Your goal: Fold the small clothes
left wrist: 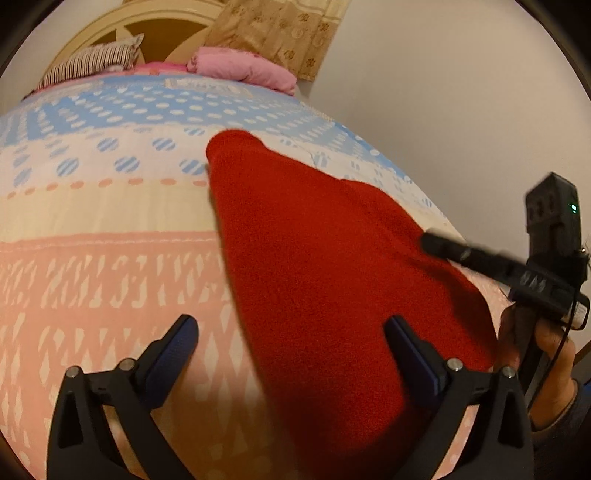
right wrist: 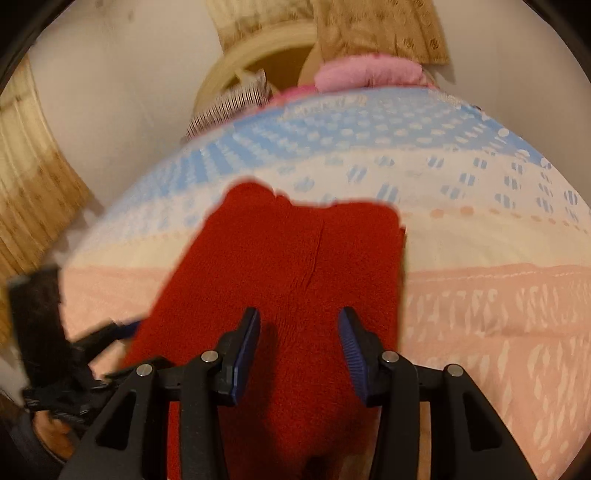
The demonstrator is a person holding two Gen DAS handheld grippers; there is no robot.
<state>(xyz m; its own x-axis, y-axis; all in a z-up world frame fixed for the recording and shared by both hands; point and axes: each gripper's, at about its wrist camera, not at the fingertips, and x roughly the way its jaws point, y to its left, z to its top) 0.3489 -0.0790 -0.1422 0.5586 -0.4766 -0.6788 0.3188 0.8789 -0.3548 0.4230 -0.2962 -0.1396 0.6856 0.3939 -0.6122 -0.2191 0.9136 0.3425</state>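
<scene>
Both views are soft with motion blur, and the near end of the red knitted garment (left wrist: 332, 280) runs under the gripper bodies and off the lower edge of each picture, so its full outline and kind cannot be told; it reads only as a long red knit piece with a lengthwise seam or crease showing in the right wrist view (right wrist: 295, 277). It lies flat on the patterned bedspread (left wrist: 110, 258), its far end reaching the white band with blue striped dots, its nearer part over the pink band. The left gripper (left wrist: 291, 328) has its jaws spread wide and holds nothing: the left finger hangs over bare bedspread, the right finger over the red knit, so the garment's left edge passes between them. The right gripper (right wrist: 299, 325) has its jaws parted more narrowly, both blue pads over the middle of the garment with red cloth showing between them; whether the pads touch the cloth cannot be told. In the left wrist view the right gripper's black fingers (left wrist: 443, 247) reach in from the right edge over the garment's right side, blurred, with a hand (left wrist: 550, 354) partly cut off beneath it. At the head of the bed, a striped pillow (left wrist: 92, 62) and a pink bundle of bedding (left wrist: 243, 70) lie against a cream headboard (left wrist: 110, 33), partly cropped.
</scene>
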